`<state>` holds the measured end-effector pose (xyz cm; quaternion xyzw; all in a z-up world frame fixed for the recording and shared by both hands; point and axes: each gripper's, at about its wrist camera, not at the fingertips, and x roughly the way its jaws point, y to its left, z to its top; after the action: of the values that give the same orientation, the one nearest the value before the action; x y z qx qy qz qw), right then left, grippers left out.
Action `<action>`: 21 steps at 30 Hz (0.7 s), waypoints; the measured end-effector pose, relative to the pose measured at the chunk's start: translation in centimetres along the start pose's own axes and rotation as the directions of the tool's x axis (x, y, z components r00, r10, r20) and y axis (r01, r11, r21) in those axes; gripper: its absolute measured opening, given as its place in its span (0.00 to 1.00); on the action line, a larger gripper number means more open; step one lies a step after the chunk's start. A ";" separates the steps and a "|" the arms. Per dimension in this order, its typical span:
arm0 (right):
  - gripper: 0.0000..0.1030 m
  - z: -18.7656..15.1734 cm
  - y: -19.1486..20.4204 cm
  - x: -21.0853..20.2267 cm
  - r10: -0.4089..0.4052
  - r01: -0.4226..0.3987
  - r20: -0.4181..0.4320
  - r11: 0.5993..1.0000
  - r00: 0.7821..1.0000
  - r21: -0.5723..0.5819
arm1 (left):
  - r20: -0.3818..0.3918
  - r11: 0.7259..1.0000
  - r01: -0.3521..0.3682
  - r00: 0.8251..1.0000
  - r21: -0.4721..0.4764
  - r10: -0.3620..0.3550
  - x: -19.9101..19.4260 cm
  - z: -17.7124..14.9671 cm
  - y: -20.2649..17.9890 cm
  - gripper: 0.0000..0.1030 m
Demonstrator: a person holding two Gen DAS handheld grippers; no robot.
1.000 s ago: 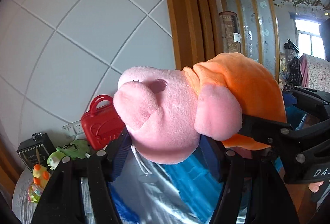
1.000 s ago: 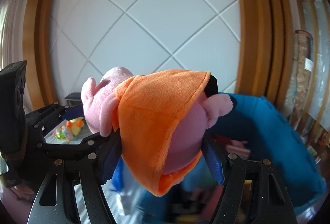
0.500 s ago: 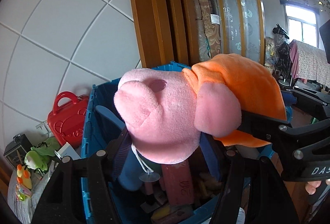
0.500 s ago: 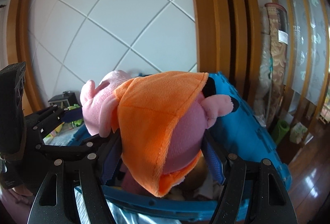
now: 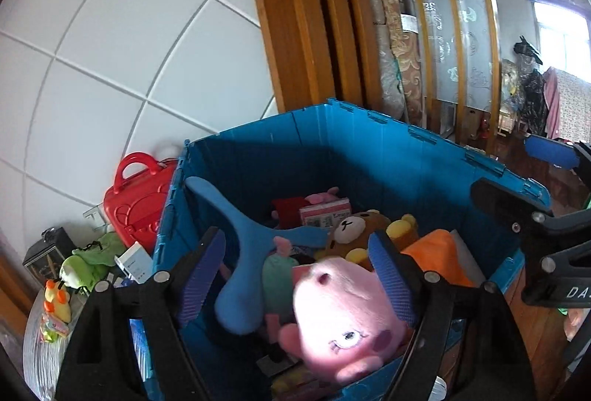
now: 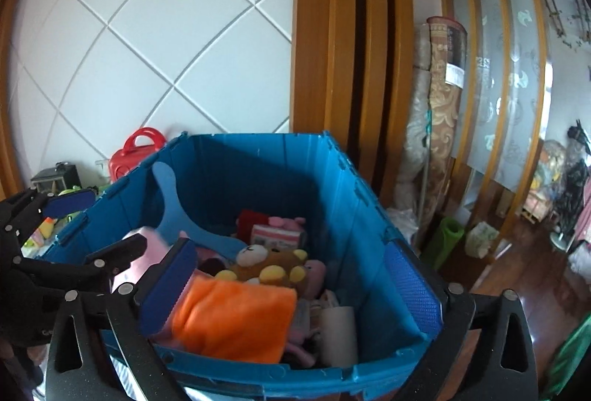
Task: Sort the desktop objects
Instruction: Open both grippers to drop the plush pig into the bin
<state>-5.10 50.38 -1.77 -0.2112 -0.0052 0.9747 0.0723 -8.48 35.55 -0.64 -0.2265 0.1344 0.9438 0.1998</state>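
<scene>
Both grippers point down a little over the big blue box. The left gripper has just been opening, and its two blue pads stand apart. The pink pig toy lies between them inside the box, upside down, with its face near the front wall. The right pad is just beside the pig's head; I cannot tell if it touches. The right gripper has just been opening too, and its jaws are spread wide and let go. The pig's orange dress lies in the box just by its left pad.

In the box, behind the pig, there is a brown bear and a long blue toy.

The left view shows the pig's face and, left of the box, a red case, a green frog toy and a yellow duck. The right view hides the pig's face. It shows a rolled rug standing right of the box, and the other gripper at the box's left side.
</scene>
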 end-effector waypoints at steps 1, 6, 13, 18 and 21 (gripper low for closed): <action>1.00 0.0 -0.1 0.1 -0.003 0.003 0.004 1.000 1.000 -0.005 | 0.004 1.000 -0.010 1.000 -0.006 0.010 -0.3 -0.2 0.3 0.78; 1.00 0.1 0.7 -0.3 -0.019 0.020 0.036 1.000 0.999 -0.010 | 0.036 0.998 -0.063 0.997 -0.031 0.064 -2.3 -0.9 1.9 0.82; 1.00 -0.5 2.5 -0.2 -0.014 0.015 0.046 1.000 0.999 -0.018 | 0.065 0.989 -0.120 0.990 -0.090 0.126 -4.3 -1.9 3.5 0.88; 1.00 -1.0 3.4 -0.1 -0.026 0.027 0.050 0.999 0.998 -0.027 | 0.067 0.981 -0.156 0.984 -0.112 0.165 -5.1 -2.9 4.1 0.89; 1.00 -1.3 4.2 -0.2 -0.045 0.047 0.059 0.998 0.997 -0.033 | 0.058 0.979 -0.167 0.983 -0.118 0.175 -5.5 -3.5 4.9 0.89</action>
<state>-5.00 46.13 -3.03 -0.1837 -0.0291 0.9783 0.0911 -4.83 28.26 -0.19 -0.1925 0.0929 0.9708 0.1091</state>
